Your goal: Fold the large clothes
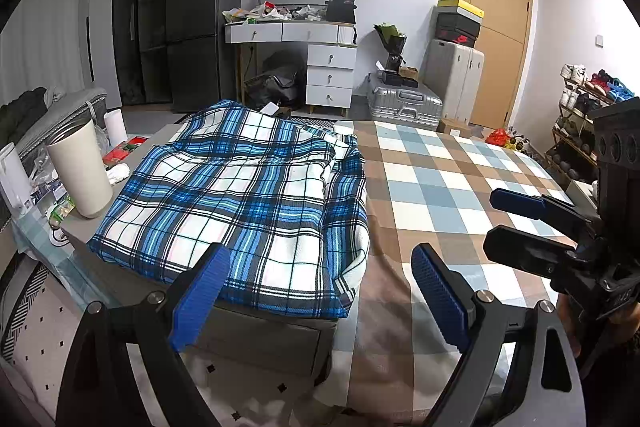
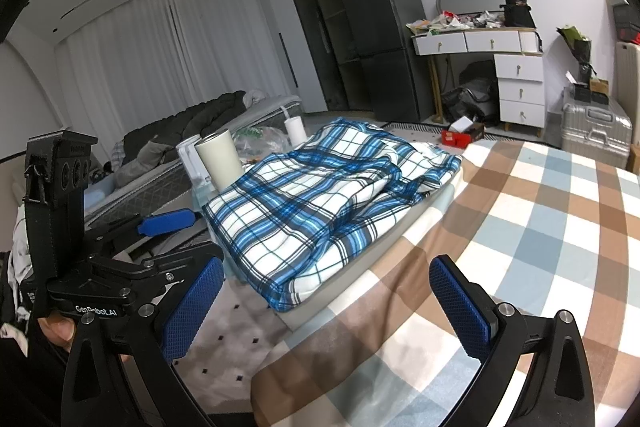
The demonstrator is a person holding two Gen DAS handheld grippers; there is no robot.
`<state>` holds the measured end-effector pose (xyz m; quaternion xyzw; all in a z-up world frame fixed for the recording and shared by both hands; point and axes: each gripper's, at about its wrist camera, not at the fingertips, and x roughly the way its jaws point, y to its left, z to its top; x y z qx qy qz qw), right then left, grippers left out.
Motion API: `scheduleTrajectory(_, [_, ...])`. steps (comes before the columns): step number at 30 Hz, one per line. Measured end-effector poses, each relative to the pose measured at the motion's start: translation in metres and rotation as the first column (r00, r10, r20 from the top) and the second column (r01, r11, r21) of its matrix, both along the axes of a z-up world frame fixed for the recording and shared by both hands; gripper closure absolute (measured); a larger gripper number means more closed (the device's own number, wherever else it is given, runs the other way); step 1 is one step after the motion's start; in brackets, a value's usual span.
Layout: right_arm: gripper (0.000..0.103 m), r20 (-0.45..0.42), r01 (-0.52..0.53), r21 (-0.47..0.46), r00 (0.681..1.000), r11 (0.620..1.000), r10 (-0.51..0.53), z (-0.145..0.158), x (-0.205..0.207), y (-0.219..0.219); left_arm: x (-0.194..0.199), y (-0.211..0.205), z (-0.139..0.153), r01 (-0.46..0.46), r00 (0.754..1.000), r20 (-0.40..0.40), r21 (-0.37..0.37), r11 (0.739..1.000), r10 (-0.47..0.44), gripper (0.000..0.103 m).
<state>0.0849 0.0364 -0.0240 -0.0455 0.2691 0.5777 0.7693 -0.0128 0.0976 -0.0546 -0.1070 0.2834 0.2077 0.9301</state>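
Note:
A blue, white and black plaid garment (image 1: 240, 195) (image 2: 320, 199) lies folded in a thick rectangle on a low grey table (image 1: 260, 331) (image 2: 384, 239), its right edge against the bed. The bed wears a brown, pale blue and white checked cover (image 1: 440, 187) (image 2: 520, 227). My left gripper (image 1: 320, 295) (image 2: 202, 233) hovers open just short of the garment's near edge, nothing between its blue pads. My right gripper (image 2: 328, 303) (image 1: 494, 221) is open too, held over the bed's near corner, right of the garment, and empty.
A tall white cup (image 1: 80, 175) (image 2: 220, 163), a paper roll (image 1: 115, 125) and clutter stand on the table's left end. Beyond are a dark fridge (image 1: 200, 27), a white dresser (image 1: 330, 71), a silver suitcase (image 1: 404, 103) and a shoe rack (image 1: 580, 115). A patterned rug (image 2: 224, 343) covers the floor.

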Motion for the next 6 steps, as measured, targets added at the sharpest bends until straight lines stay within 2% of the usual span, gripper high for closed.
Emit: scheduleTrajectory(6, [0.0,-0.001,-0.001,-0.002,1.0,1.0,0.001,-0.0008,-0.0002,0.0,0.0012,0.0006,0.0001,0.007,1.0,-0.001,0.0,1.0,-0.007,0.013])
